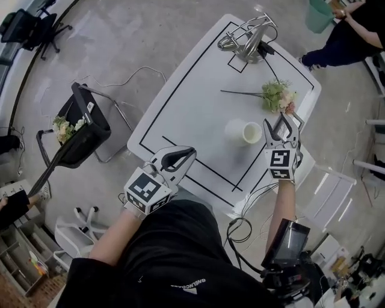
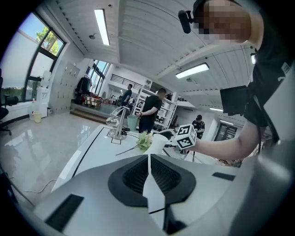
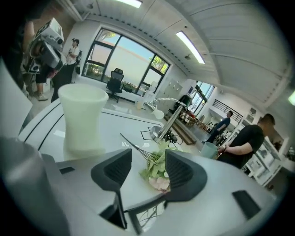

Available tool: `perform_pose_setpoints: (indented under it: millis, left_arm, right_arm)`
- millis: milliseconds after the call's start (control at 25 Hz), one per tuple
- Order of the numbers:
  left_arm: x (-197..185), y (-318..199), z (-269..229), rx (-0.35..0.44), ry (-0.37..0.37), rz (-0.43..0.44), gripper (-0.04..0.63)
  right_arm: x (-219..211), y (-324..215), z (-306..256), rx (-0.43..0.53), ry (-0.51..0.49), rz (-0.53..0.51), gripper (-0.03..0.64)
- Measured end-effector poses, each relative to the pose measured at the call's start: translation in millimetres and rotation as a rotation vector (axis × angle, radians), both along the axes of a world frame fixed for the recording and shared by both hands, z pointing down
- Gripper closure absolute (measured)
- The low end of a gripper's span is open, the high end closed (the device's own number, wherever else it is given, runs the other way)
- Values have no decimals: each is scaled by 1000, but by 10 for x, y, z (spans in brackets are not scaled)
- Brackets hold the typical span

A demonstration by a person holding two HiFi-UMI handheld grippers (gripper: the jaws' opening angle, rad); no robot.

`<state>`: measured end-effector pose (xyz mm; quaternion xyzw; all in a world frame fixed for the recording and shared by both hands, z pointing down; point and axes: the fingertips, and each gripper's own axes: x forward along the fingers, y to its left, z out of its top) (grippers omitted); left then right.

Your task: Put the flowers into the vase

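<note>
A white vase (image 1: 243, 132) stands upright on the white table (image 1: 186, 102), right of its middle. A bunch of pale green and pink flowers (image 1: 278, 96) lies near the table's right edge, its stems pointing left. My right gripper (image 1: 287, 120) is just in front of the blooms, beside the vase. In the right gripper view its jaws stand open (image 3: 147, 168) with the flowers (image 3: 157, 171) low between them and untouched, and the vase (image 3: 83, 119) at the left. My left gripper (image 1: 191, 151) hovers at the table's near edge, shut (image 2: 148, 156) on nothing.
A metal stand (image 1: 249, 36) sits at the table's far end. Left of the table, a black chair (image 1: 84, 129) holds more flowers. A person (image 1: 346, 33) and a green bin (image 1: 319, 15) are beyond the far right corner. Cables lie on the floor.
</note>
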<state>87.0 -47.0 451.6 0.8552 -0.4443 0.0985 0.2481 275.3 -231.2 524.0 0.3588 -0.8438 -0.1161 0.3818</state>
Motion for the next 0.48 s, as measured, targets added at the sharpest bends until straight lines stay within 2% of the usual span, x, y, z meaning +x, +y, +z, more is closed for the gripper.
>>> perform_pose_setpoints:
  millis: [320, 480]
  left_arm:
    - [-148, -108, 67, -16, 6, -52, 589]
    - [-208, -119, 100, -26, 9, -72, 589]
  right_arm:
    - [-13, -510, 368, 10, 235, -64, 353]
    - [-1, -715, 546, 3, 315, -70, 339]
